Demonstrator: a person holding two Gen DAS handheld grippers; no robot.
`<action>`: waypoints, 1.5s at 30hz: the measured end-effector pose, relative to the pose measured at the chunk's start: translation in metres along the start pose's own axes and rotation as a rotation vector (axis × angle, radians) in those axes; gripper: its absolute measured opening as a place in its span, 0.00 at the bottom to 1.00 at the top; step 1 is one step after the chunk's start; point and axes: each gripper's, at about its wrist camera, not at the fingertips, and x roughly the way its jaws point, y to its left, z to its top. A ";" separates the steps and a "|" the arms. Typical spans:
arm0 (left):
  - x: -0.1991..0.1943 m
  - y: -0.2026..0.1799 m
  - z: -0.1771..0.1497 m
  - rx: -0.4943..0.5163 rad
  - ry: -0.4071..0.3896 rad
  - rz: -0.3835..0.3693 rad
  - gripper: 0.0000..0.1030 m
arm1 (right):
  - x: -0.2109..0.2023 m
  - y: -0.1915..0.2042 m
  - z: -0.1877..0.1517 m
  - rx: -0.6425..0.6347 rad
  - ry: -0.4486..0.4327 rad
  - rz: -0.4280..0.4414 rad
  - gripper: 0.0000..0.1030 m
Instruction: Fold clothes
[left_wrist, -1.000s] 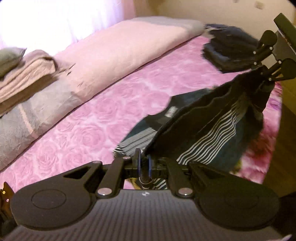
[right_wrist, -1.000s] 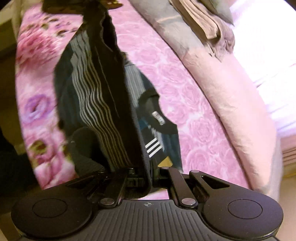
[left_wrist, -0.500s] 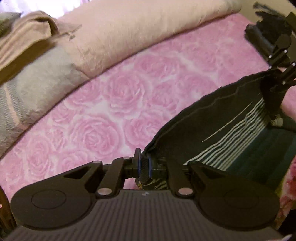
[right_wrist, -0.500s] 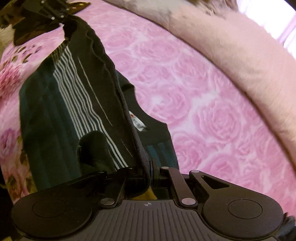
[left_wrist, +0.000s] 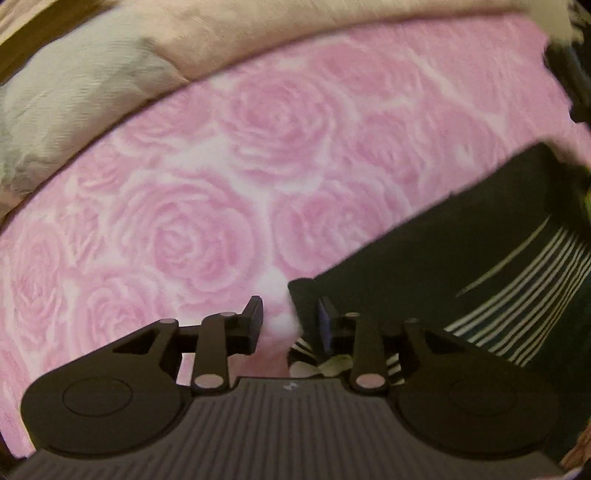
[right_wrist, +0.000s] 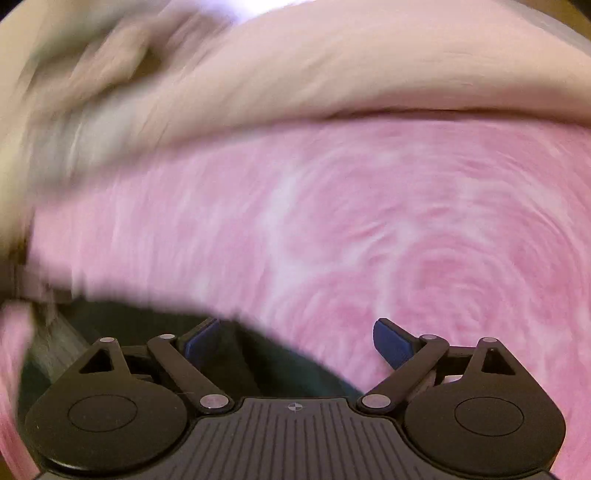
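A dark shirt (left_wrist: 443, 258) with thin white stripes lies flat on the pink rose-print bedspread (left_wrist: 221, 184), at the right of the left wrist view. My left gripper (left_wrist: 290, 319) is open, its right finger resting at the shirt's near corner. The right wrist view is motion-blurred. There my right gripper (right_wrist: 295, 341) is wide open, low over the bedspread (right_wrist: 406, 240), with the shirt's dark edge (right_wrist: 147, 314) lying under its left finger. Nothing is held by either gripper.
A rolled pale pink and grey blanket (left_wrist: 184, 48) runs along the far side of the bed, also blurred in the right wrist view as the blanket (right_wrist: 295, 74). A dark shape (left_wrist: 569, 74) sits at the far right edge of the left wrist view.
Both grippers came down to the bed and opened, letting go of the shirt edge they held up. The shirt now lies folded flat. The right gripper is still moving fast.
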 end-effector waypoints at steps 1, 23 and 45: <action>-0.009 0.005 -0.001 -0.021 -0.021 -0.003 0.27 | -0.012 -0.001 0.000 0.031 -0.039 -0.008 0.89; -0.051 -0.029 -0.082 -0.139 0.017 -0.178 0.31 | -0.050 0.058 -0.089 -0.212 0.016 -0.277 0.05; -0.058 -0.066 -0.165 -0.127 0.131 -0.297 0.34 | -0.091 -0.007 -0.186 0.235 0.144 -0.153 0.46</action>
